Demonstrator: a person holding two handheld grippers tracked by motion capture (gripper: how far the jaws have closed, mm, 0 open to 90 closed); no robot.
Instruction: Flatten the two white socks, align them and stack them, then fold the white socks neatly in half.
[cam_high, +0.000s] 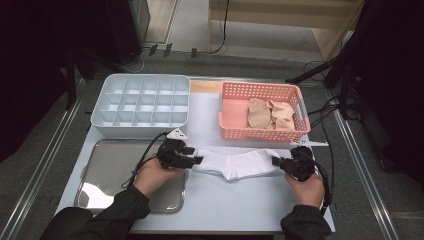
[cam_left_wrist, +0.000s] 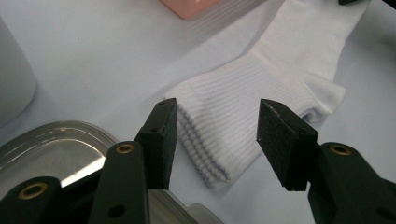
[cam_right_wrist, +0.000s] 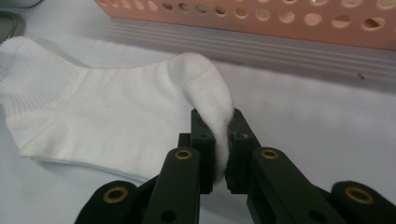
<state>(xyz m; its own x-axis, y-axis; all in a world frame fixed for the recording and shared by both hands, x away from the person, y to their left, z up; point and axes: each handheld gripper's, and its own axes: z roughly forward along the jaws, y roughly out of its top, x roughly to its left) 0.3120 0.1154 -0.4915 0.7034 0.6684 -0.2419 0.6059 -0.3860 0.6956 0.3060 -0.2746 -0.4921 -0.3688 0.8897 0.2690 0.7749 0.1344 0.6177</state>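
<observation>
Tabletop (cam_high: 210, 200) under your hands carries, at its far edge, a white divided organizer tray (cam_high: 141, 105) on your left and a pink perforated basket (cam_high: 262, 111) on your right, with beige socks (cam_high: 270, 114) lying inside the basket. A steel tray (cam_high: 107, 172) sits near your left forearm. Between your hands a white sock (cam_high: 235, 162) lies flat, stretched across the tabletop just in front of the basket. Your right gripper (cam_right_wrist: 219, 140) is clamped on the sock's toe end, pinching a fold of fabric. Your left gripper (cam_left_wrist: 217, 140) stands wide apart over the ribbed cuff, holding nothing.
</observation>
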